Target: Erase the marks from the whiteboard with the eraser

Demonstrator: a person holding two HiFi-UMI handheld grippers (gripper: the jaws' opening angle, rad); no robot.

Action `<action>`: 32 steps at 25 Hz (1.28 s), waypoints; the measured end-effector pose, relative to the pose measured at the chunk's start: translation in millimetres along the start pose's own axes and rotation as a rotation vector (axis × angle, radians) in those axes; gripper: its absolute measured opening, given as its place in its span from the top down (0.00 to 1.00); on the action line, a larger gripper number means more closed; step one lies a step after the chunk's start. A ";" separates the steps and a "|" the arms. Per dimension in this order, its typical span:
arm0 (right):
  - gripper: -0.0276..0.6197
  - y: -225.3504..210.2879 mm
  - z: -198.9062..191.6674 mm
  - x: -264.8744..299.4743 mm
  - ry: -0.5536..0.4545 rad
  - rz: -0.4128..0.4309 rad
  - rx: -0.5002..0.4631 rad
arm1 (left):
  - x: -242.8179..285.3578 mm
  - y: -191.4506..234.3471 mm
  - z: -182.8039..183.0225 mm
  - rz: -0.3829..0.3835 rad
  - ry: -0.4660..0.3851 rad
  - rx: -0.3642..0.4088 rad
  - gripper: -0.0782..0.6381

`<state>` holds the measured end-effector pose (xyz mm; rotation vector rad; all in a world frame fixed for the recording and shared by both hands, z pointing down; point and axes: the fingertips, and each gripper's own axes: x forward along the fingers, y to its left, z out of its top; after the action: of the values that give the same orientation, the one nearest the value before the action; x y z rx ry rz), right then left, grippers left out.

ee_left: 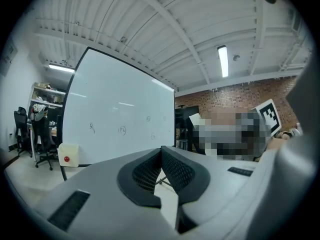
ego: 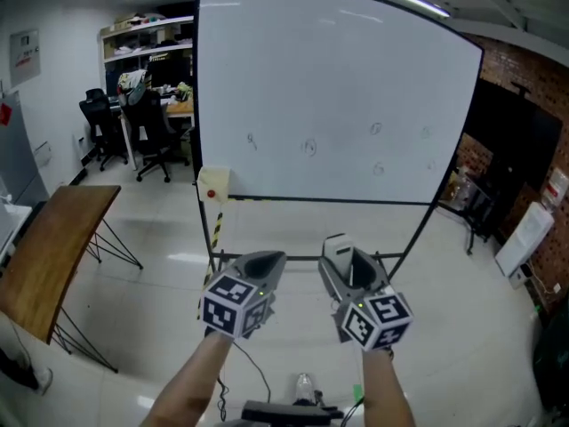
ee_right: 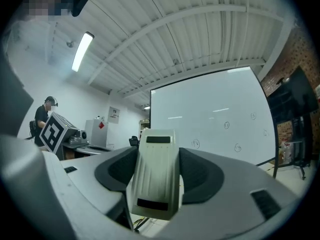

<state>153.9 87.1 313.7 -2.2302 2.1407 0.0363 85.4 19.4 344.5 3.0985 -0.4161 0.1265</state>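
A large whiteboard on a black stand faces me, bearing several small faint circular marks. It also shows in the left gripper view and the right gripper view. My right gripper is shut on a white eraser, whose top pokes out between the jaws. My left gripper is shut with nothing in it, its black pads touching. Both grippers hang well short of the board, low in the head view.
A cream box with a red button hangs at the board's lower left corner. A wooden table stands at left. Office chairs and desks fill the back left; a brick wall and dark screen are at right.
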 end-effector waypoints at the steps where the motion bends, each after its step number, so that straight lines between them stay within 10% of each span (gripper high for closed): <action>1: 0.55 -9.7 -0.9 9.1 -0.002 0.013 -0.001 | 11.7 5.1 0.2 0.011 0.002 0.000 0.90; 18: 0.55 -127.8 23.6 165.8 -0.026 0.250 0.022 | 148.9 106.0 44.2 0.268 0.001 0.013 0.90; 32: 0.55 -113.0 16.5 288.1 -0.018 0.157 -0.032 | 185.2 235.9 42.5 0.194 -0.003 0.044 0.90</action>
<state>279.0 -195.0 284.6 -2.0644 2.3162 0.0977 204.6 -257.8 317.8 3.0948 -0.7229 0.1341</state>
